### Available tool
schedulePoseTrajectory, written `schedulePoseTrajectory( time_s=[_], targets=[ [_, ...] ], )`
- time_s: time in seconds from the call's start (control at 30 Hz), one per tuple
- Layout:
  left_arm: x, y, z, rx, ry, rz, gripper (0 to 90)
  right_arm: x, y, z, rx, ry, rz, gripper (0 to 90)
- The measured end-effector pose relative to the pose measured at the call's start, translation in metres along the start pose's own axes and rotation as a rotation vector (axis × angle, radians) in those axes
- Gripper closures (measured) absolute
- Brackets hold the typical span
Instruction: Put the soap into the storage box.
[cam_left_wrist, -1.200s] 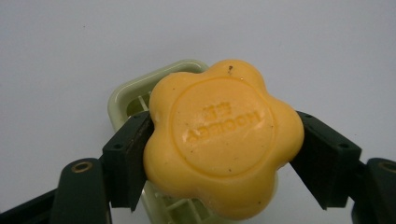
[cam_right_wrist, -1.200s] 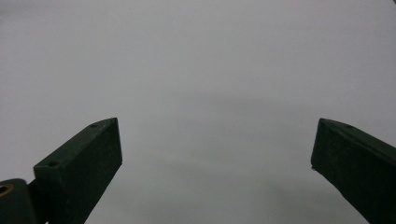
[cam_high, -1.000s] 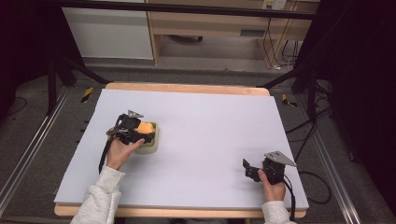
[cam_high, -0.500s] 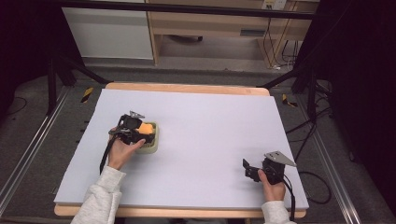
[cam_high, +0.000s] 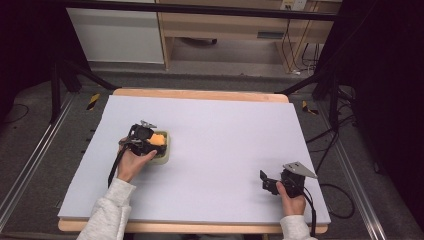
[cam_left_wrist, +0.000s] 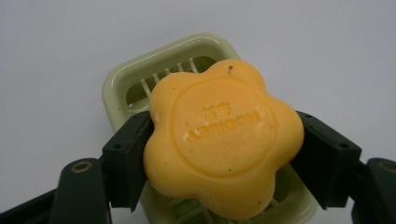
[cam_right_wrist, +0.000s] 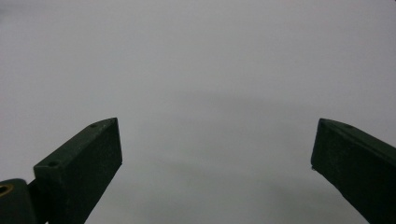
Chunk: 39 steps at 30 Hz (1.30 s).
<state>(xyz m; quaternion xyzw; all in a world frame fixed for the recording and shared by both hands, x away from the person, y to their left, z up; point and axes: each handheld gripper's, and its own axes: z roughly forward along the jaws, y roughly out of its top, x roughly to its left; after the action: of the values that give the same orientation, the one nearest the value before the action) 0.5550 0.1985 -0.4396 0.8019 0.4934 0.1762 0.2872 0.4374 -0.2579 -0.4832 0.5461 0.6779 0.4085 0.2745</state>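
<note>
Soap (cam_left_wrist: 219, 140), orange and flower-shaped, sits pinched between the jaws of our left gripper (cam_left_wrist: 219, 161), one black pad pressing each side of it. Just behind and beneath it lies the pale green soap dish (cam_left_wrist: 135, 79), its slatted floor partly visible past the bar's far edge. From these pictures we cannot tell whether the bar is resting on the slats or held slightly clear of them.

Seen from the high view, our left gripper (cam_high: 145, 141) and the dish (cam_high: 164, 152) are toward the left edge of the table (cam_high: 225, 130), roughly midway between its near and far edges. Our right gripper (cam_high: 270, 182) is close to the near right corner, well apart from the dish; in its own view the jaws stand spread wide over bare table with nothing between them.

We judge the work to be at the grasp itself: the bar is caught, and either lifting it away or letting go into the dish is what remains. The right hand has no part in it yet.
</note>
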Motion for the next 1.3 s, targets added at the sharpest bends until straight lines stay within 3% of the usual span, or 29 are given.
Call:
schedulePoseTrajectory(
  time_s=[1.03, 1.17, 1.3],
  targets=[
    [0.0005, -0.0021, 0.0037, 0.013, 0.000, -0.006, 25.9, 0.0003, 0.0000, 0.0002, -0.001, 0.002, -0.002, 2.4],
    [0.0017, -0.0015, 0.0002, -0.019, -0.025, -0.028, 22.7, 0.0002, 0.0000, 0.0001, 0.000, 0.002, -0.001, 2.4],
    [0.0022, -0.0009, -0.0032, -0.033, -0.022, -0.030, 22.2, 0.0003, -0.0001, 0.0002, -0.001, 0.001, -0.002, 2.4]
  ],
)
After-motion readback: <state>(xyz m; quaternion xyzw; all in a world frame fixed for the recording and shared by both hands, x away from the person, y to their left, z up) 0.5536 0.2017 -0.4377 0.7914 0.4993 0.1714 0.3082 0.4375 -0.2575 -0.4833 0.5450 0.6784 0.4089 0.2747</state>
